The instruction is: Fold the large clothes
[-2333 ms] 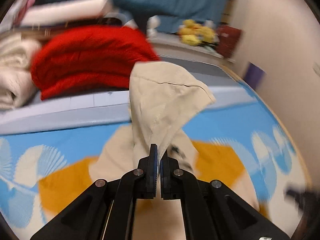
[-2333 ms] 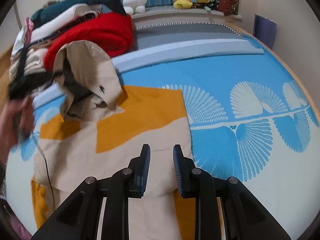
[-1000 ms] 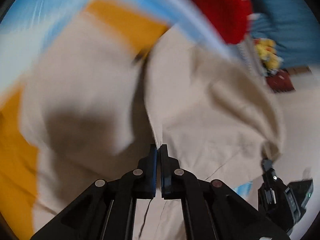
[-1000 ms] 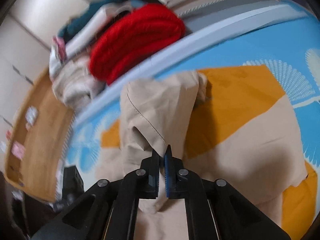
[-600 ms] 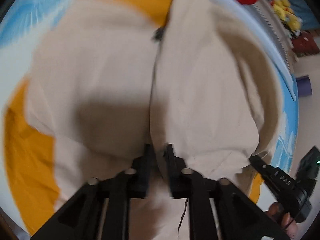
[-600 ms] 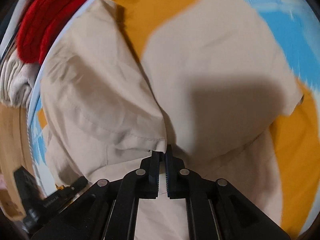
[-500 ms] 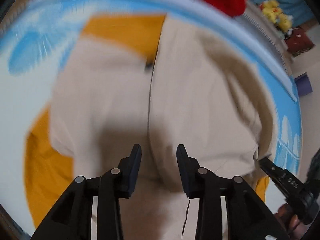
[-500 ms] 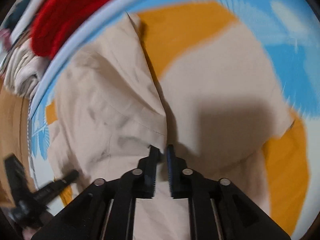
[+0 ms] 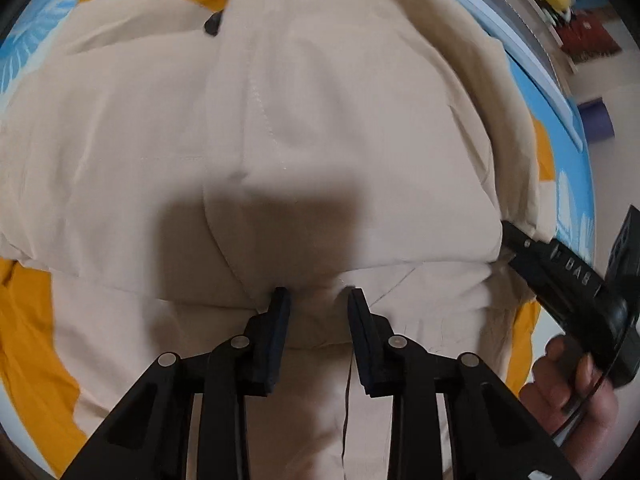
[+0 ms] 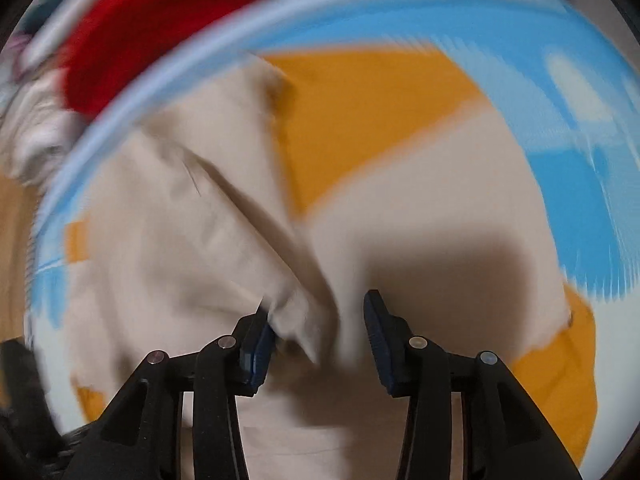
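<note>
Garment point(image 9: 320, 128), beige, now lies folded over itself on the blue and orange bed cover point(image 9: 24, 320); a second ago both hand-held grippers pinched it. Left hand-held gripper point(image 9: 316, 300) is released, jaws closing slightly, cloth beneath them. Right hand-held gripper point(image 10: 316, 316) is opening, a fold loose between its jaws. Only the left view shows the person's hand point(image 9: 576, 396); only the right shows the red blanket point(image 10: 152, 28).

garment point(image 9: 320, 120): beige and orange
bedsheet point(image 10: 580, 184): blue, white fan pattern
far knit pile point(image 10: 152, 24): red
</note>
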Demonstrator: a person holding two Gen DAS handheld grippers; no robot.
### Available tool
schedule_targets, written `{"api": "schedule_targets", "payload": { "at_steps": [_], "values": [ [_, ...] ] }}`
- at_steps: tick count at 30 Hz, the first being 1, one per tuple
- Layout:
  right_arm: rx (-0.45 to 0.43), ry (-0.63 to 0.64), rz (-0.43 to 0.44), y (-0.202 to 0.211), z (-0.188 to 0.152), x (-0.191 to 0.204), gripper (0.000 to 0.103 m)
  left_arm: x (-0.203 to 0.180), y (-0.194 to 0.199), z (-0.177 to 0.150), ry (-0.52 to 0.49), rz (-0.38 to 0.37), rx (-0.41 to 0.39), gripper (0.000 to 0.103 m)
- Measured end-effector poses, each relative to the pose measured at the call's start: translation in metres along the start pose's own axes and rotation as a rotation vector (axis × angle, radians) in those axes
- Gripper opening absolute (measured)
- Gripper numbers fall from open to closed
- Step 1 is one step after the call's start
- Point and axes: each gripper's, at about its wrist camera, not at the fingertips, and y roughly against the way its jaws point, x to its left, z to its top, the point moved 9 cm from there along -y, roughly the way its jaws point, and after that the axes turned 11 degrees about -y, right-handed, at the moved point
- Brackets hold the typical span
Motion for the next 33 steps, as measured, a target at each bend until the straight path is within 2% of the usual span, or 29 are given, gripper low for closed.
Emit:
{"api": "schedule_targets", "payload": {
  "at_steps": [2,5,9,12,17,20,22,23,26,27,29,30,32,33],
  "values": [
    [0.014,-0.056,0.031,0.001,0.002,-0.006,0.043,0.001,0.000,-0.002,-0.027,0.017,0.010,0.028],
    [-0.017,-0.041,0.019,0.012,0.006,-0.001,0.043,-0.002,-0.003,0.003,-0.038,0.029,0.020,0.028],
    [0.068,-0.193,0.116,0.008,0.007,-0.011,0.043,-0.011,-0.003,-0.002,-0.066,0.048,0.039,0.028],
    [0.101,-0.243,0.151,0.012,0.009,-0.015,0.043,-0.016,-0.015,0.010,-0.098,0.052,0.053,0.028],
    [0.089,-0.167,0.197,0.038,0.016,-0.001,0.046,-0.011,-0.018,0.012,-0.113,0.069,0.061,0.028],
    [0.059,-0.187,0.212,0.052,0.027,-0.007,0.046,-0.014,-0.014,0.010,-0.129,0.080,0.065,0.028],
    [-0.020,-0.207,0.183,0.067,0.038,-0.016,0.046,-0.016,-0.011,0.009,-0.132,0.084,0.061,0.028],
    [-0.090,-0.193,0.161,0.080,0.046,-0.020,0.046,-0.018,-0.008,0.008,-0.132,0.087,0.051,0.028],
    [-0.231,-0.100,0.225,0.112,0.057,-0.004,0.046,-0.033,0.009,0.024,-0.134,0.076,-0.054,0.029],
    [-0.244,-0.049,0.251,0.114,0.054,0.009,0.046,-0.035,0.015,0.029,-0.138,0.072,-0.091,0.029],
    [-0.233,0.055,0.293,0.108,0.041,0.036,0.046,-0.037,0.022,0.038,-0.146,0.102,-0.156,0.029],
    [-0.214,0.093,0.288,0.098,0.032,0.045,0.046,-0.034,0.021,0.039,-0.144,0.119,-0.162,0.029],
    [-0.164,0.122,0.243,0.074,0.019,0.048,0.046,-0.025,0.007,0.037,-0.121,0.145,-0.138,0.029],
    [-0.124,0.119,0.213,0.057,0.013,0.046,0.046,-0.016,-0.006,0.033,-0.091,0.148,-0.097,0.029]
  ]
}}
